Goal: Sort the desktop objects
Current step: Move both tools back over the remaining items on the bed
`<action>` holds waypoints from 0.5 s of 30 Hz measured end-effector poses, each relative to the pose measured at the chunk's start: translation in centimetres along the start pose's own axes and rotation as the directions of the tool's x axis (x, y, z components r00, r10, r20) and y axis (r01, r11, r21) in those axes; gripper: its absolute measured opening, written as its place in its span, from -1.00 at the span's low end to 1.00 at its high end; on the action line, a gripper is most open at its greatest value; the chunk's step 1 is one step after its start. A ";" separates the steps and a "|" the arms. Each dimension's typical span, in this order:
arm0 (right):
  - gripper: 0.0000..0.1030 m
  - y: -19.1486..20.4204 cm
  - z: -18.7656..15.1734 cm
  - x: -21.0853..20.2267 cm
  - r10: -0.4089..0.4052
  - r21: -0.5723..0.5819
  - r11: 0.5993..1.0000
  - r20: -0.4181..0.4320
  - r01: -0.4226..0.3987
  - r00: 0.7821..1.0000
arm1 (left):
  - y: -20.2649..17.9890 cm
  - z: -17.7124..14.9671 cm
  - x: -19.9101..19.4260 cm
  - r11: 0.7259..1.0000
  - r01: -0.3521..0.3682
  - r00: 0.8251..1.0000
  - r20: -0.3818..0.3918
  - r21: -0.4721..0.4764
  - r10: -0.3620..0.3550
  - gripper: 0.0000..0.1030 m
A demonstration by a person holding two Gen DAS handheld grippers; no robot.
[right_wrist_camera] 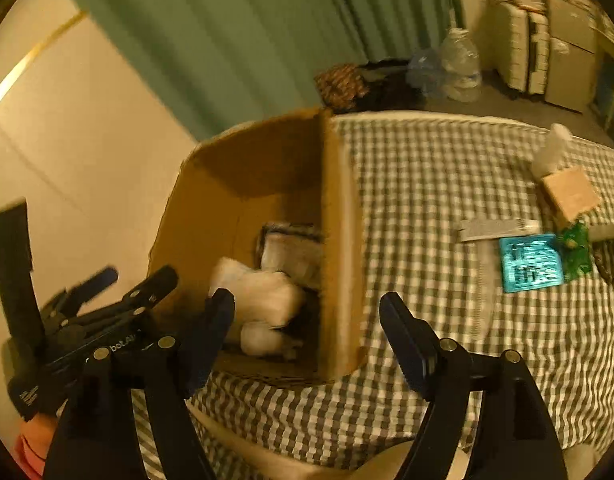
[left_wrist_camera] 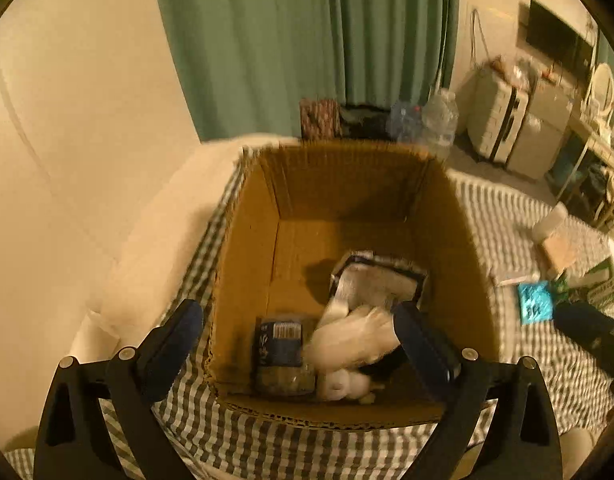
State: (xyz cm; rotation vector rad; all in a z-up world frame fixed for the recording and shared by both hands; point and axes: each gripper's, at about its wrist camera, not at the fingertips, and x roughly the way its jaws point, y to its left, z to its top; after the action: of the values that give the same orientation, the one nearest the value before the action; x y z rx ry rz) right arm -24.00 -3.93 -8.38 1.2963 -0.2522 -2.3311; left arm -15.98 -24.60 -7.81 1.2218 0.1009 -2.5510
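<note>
Both of my tongs stand spread with nothing between their fingers. Farthest left, my left gripper (left_wrist_camera: 299, 332) hangs over the near rim of the open brown cardboard box (left_wrist_camera: 247, 248), its left finger outside the box's left wall and its right finger above the contents; in the right wrist view this same gripper (right_wrist_camera: 107, 280) shows at the box's left edge. Inside the box, from left to right, I see a small dark blue packet with white print (left_wrist_camera: 281, 344) lying against the near wall, then a soft white bundle of plush or cloth (left_wrist_camera: 355, 340) just beside it and touching it, and behind that a white pouch with a dark border (left_wrist_camera: 375, 280) leaning toward the right wall; what the white bundle is exactly I cannot tell through the blur. The box sits on a grey-and-white checked cloth (right_wrist_camera: 427, 184) that covers the surface. My right gripper (right_wrist_camera: 307, 320) hovers low over the box's near right corner, its left finger in front of the white bundle and its right finger over the cloth outside the box. Further right on the cloth, well apart from the box, lie a flat white strip-like packet (right_wrist_camera: 495, 228), a shiny turquoise square packet (right_wrist_camera: 531, 262) just below it, a small green item (right_wrist_camera: 575, 252) touching the turquoise one, and a tan cardboard block (right_wrist_camera: 571, 196) with a pale, blurred object (right_wrist_camera: 553, 150) behind it.
</note>
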 end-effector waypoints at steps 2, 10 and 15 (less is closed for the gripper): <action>0.50 -0.7 0.1 -2.6 -0.026 0.005 1.000 0.106 0.026 0.994 | -0.3 0.2 -1.8 1.000 0.011 0.999 0.051 -0.014 -0.010 0.92; 0.99 -1.2 0.3 -14.4 -0.236 0.001 0.958 0.565 0.286 0.791 | -2.8 1.0 -8.1 0.992 0.040 0.976 0.217 -0.119 -0.014 1.00; 0.99 -3.6 -1.1 -16.8 -0.329 0.035 0.923 0.592 0.384 0.736 | -6.0 0.7 -8.4 0.981 0.164 0.975 0.171 -0.105 -0.145 1.00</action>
State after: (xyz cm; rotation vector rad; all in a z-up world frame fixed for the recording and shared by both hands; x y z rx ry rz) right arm -16.54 7.22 2.37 0.5616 -0.0854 -3.0004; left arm -13.42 -16.93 -1.26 0.9930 0.3181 -2.7227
